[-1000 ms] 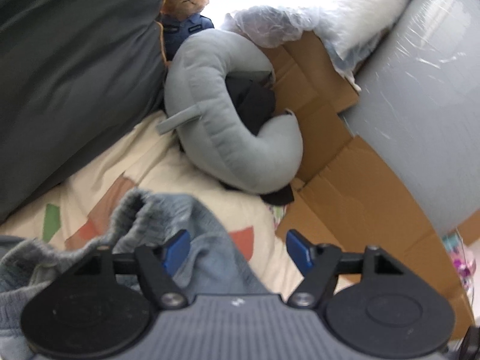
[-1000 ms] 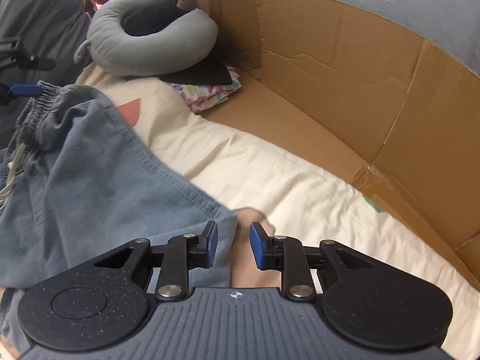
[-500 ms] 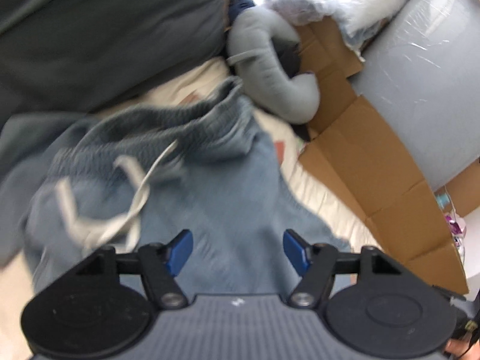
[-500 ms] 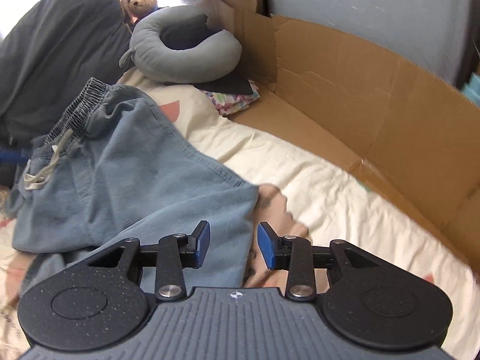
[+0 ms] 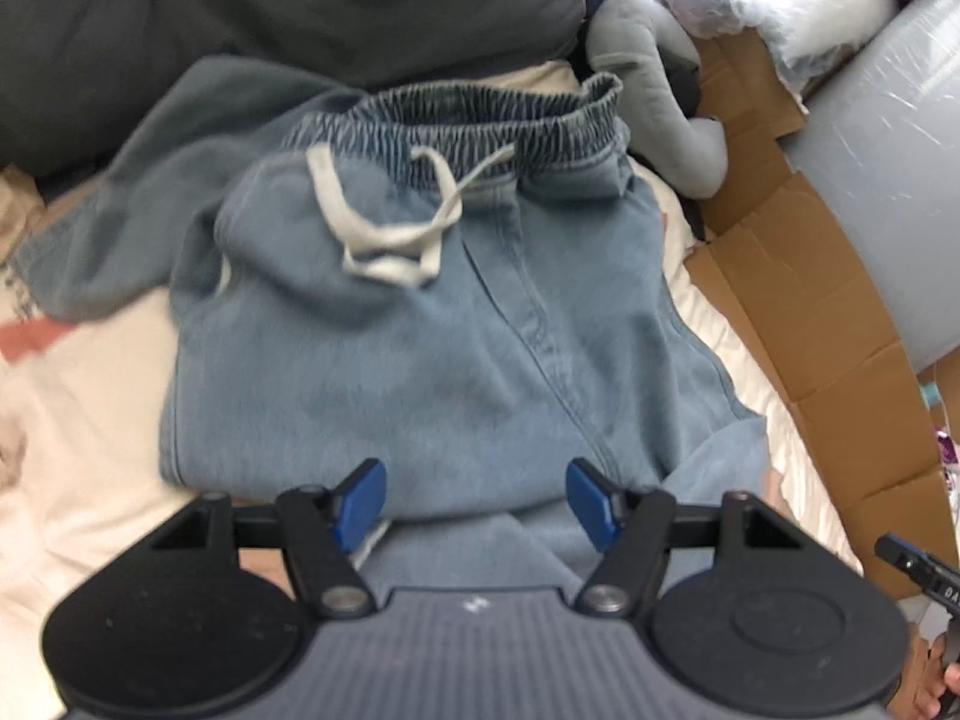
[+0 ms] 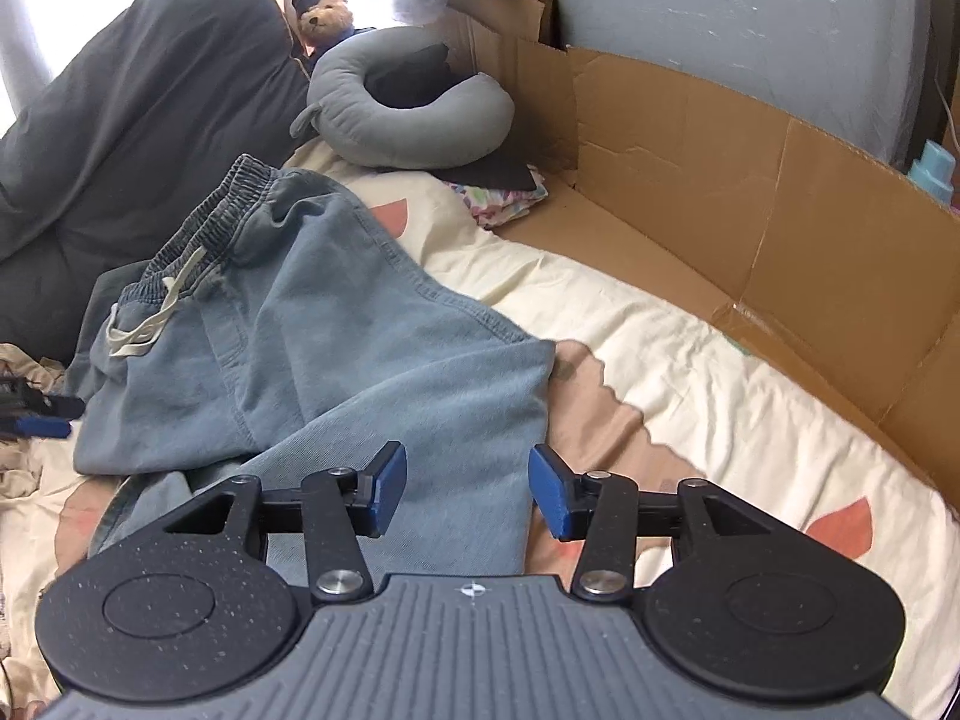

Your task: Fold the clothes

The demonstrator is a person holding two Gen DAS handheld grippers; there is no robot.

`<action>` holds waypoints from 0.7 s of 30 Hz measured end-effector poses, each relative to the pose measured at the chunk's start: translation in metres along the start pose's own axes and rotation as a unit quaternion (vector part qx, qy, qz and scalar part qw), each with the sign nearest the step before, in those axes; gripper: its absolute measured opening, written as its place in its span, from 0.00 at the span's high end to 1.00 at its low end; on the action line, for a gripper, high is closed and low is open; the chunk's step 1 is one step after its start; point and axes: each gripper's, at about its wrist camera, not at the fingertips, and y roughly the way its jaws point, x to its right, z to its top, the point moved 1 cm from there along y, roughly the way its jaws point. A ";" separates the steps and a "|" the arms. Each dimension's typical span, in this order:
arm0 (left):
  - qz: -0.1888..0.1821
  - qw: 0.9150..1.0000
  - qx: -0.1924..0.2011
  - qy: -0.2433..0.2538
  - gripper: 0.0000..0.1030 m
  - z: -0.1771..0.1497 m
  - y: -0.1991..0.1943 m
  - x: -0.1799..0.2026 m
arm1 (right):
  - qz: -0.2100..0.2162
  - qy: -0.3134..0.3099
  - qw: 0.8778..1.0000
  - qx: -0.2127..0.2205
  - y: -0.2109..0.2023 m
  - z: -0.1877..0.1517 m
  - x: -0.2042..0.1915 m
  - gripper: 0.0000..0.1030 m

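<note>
Looking down past my right gripper (image 6: 467, 483), I see its blue pads parted, having just been opening, with nothing pinched; the hem of the light blue denim trousers (image 6: 336, 348) lies below the gap. My left gripper (image 5: 477, 501) hovers wide apart over the same trousers, gripping nothing. The trousers lie folded on a cream bedsheet (image 6: 690, 372) with coral patches. Farther off, their elastic waistband (image 5: 474, 120) and pale drawstring (image 5: 390, 240) sit near a dark grey pillow (image 6: 138, 96). Beyond lies a grey neck pillow (image 6: 408, 114), with a teddy bear (image 6: 324, 12) behind it. Brown cardboard (image 6: 720, 150) lines the bed's right side.
</note>
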 end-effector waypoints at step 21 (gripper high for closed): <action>0.032 0.998 -0.009 0.047 0.45 -0.056 0.052 -0.044 | 0.041 0.027 0.998 -0.037 -0.001 -0.094 -0.020 0.48</action>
